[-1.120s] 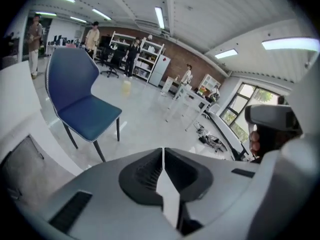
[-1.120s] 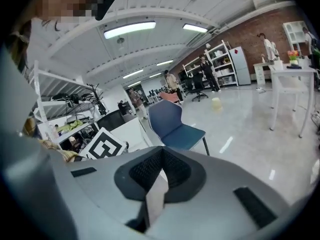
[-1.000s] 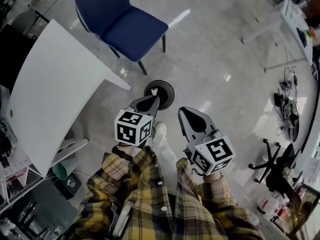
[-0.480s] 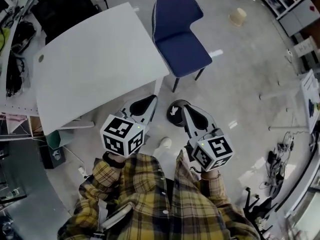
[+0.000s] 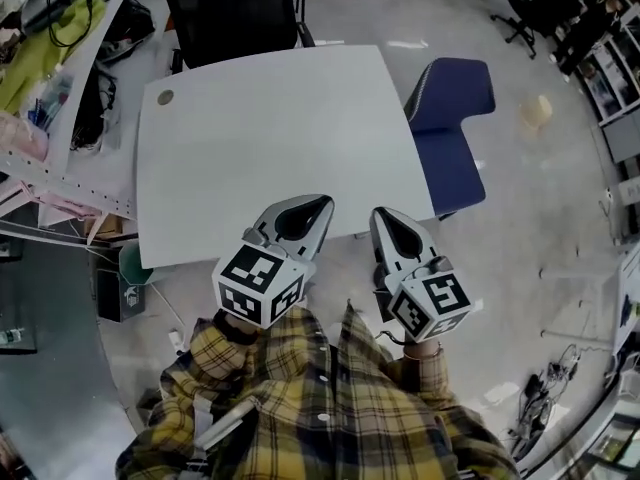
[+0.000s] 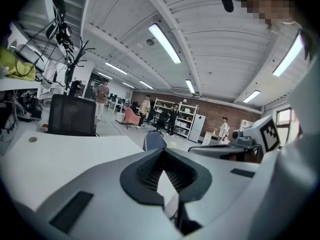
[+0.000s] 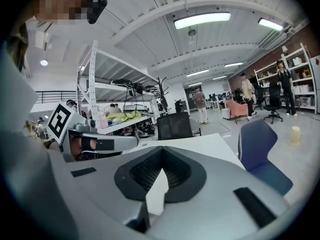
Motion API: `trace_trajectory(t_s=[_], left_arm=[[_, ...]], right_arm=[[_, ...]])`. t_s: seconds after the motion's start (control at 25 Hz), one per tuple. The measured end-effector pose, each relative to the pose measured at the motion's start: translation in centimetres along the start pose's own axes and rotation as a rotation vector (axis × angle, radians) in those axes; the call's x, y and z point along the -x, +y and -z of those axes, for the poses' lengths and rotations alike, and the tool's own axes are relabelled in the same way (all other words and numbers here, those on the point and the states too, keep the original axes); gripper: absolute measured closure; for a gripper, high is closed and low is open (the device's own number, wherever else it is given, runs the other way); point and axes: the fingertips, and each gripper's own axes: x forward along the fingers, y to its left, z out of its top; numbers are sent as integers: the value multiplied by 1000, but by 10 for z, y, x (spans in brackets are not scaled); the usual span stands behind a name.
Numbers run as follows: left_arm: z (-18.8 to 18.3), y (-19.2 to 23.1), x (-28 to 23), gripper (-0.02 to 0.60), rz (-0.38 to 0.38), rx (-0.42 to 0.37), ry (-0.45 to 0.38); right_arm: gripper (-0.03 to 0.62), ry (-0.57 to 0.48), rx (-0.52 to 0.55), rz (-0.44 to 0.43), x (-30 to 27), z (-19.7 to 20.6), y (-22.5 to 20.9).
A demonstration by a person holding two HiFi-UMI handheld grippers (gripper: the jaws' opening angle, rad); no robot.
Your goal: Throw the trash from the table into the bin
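The table (image 5: 260,138) top is smooth, matt white. The floor (image 5: 520,248) around it is polished and glossy, catching lamp glare. At two o'clock, the chair (image 5: 450,138) has blue cloth upholstery. The left gripper (image 5: 322,206) and right gripper (image 5: 381,216) have matt grey plastic shells with black ribbed pads (image 7: 145,171). The checked shirt (image 5: 320,408) is soft cloth.

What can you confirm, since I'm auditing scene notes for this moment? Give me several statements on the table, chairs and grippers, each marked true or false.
1. The left gripper has its jaws together with nothing between them. True.
2. The right gripper grips crumpled paper. False: its jaws are together and empty.
3. A blue chair stands at the table's right side in the head view. True.
4. The white table is piled with trash. False: no trash shows on its top.
5. The black chair lies tipped over. False: it stands upright at the table's far edge.
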Motion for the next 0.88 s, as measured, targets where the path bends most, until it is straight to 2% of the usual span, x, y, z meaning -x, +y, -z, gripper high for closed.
trace_trajectory(t_s=[0.12, 0.32, 0.88], left_arm=[[-14, 36, 19, 574, -31, -3, -16], [-20, 67, 40, 574, -58, 26, -43], [-31, 67, 35, 574, -105, 37, -61]], right_arm=[[595, 12, 29, -32, -38, -10, 24], [595, 37, 67, -69, -76, -19, 51], [595, 98, 107, -160, -92, -20, 57]])
